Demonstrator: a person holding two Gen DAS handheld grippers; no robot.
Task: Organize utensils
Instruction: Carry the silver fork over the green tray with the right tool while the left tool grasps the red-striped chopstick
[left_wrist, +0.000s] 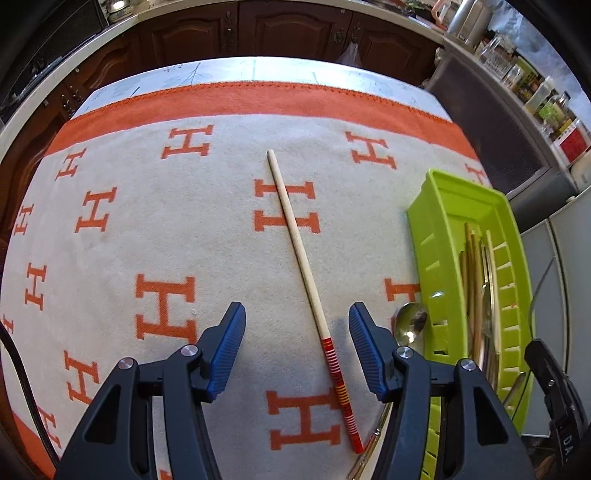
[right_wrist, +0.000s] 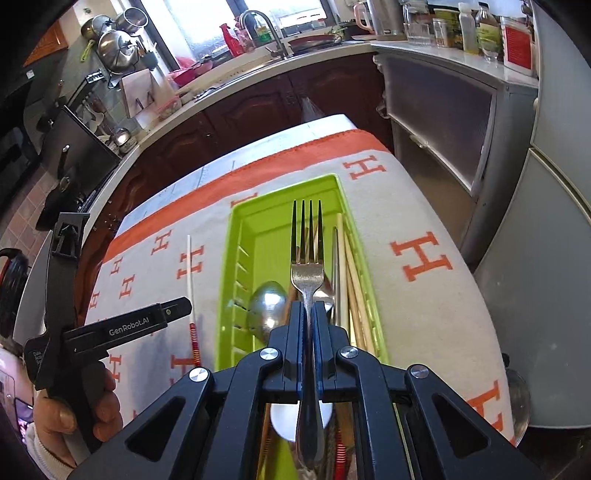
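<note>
The left gripper (left_wrist: 297, 332) hangs over the cloth (left_wrist: 147, 229) with its jaws spread wide and nothing between them. A single chopstick (left_wrist: 295, 243) lies on the cloth below the gap, its striped red end near the camera and its plain tip pointing away. The green tray (left_wrist: 439, 206) sits to the right of it, with chopsticks and cutlery inside. A spoon (left_wrist: 408, 325) shows at the tray's near wall; whether it lies in or beside the tray is hard to tell from here. The right gripper (right_wrist: 308, 310) is pressed together on a fork (right_wrist: 307, 266), held by its neck, tines forward, above the tray (right_wrist: 258, 218).
</note>
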